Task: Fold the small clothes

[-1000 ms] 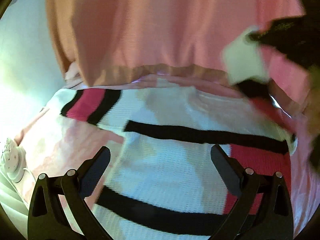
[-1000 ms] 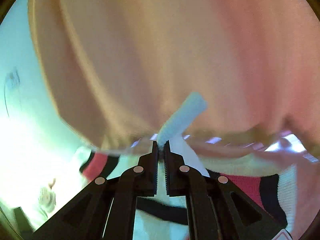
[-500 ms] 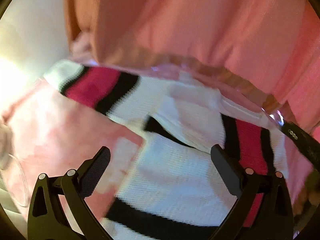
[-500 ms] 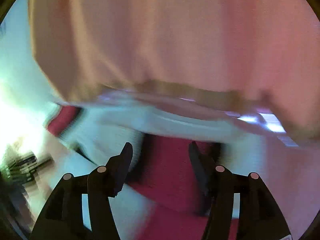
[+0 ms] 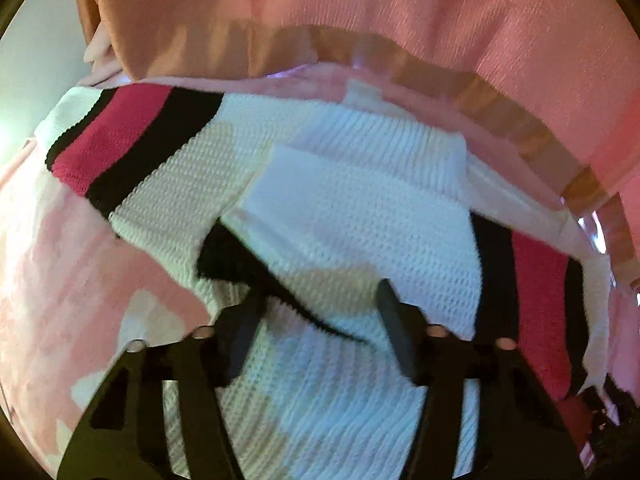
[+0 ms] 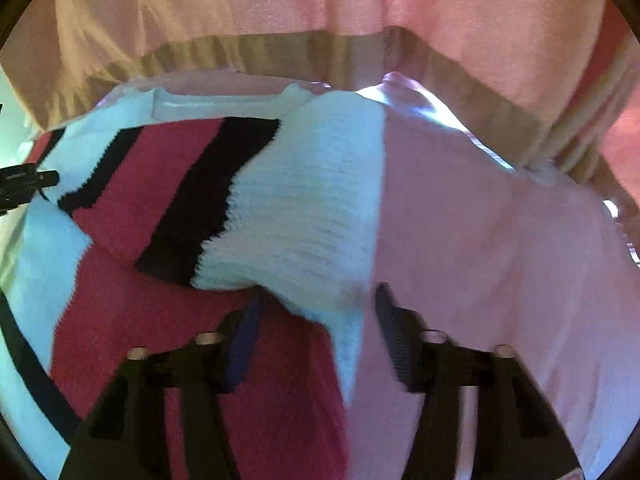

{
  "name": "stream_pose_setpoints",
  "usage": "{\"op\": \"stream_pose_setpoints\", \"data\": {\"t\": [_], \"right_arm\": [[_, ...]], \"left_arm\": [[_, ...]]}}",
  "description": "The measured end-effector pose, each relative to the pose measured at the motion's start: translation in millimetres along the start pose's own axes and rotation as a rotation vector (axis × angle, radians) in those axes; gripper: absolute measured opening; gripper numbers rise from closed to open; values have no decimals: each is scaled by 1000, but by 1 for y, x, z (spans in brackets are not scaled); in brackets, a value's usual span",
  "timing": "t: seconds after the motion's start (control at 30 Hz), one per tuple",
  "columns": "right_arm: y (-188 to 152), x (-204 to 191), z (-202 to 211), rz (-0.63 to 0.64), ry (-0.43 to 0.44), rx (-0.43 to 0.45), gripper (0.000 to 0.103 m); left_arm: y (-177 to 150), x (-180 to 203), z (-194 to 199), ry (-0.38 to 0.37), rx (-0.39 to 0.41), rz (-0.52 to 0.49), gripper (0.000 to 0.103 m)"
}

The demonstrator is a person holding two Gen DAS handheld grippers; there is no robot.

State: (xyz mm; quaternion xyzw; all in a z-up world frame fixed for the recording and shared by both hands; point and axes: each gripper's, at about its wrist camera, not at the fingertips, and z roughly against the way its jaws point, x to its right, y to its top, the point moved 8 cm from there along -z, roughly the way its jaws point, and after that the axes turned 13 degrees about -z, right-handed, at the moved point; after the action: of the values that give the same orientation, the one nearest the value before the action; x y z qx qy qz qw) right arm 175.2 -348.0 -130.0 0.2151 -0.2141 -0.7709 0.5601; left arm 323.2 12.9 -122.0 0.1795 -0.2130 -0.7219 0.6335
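Both sleeves of the white knitted sweater [image 5: 352, 216] with red and black stripes now lie folded inward on the pink bedspread [image 6: 500, 240]; left gripper [image 5: 316, 324] and right gripper [image 6: 316, 320], lowered, are closing, jaws not yet pinching knit.

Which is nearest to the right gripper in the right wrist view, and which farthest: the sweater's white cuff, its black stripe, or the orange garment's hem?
From the right gripper:
1. White cuff, just above the closing jaws, which have not yet clamped it.
2. Black stripe, up-left on the sleeve.
3. Orange garment's hem, across the top, behind the sweater.
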Motion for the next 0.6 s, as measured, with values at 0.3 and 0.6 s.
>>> {"op": "stream_pose_setpoints", "data": {"t": [0.3, 0.6], "right_arm": [[13, 60, 18, -180, -62, 18, 13], [17, 47, 70, -186, -25, 70, 42]], "left_arm": [[1, -14, -7, 23, 6, -17, 24], [4, -2, 6, -22, 41, -52, 25]]}}
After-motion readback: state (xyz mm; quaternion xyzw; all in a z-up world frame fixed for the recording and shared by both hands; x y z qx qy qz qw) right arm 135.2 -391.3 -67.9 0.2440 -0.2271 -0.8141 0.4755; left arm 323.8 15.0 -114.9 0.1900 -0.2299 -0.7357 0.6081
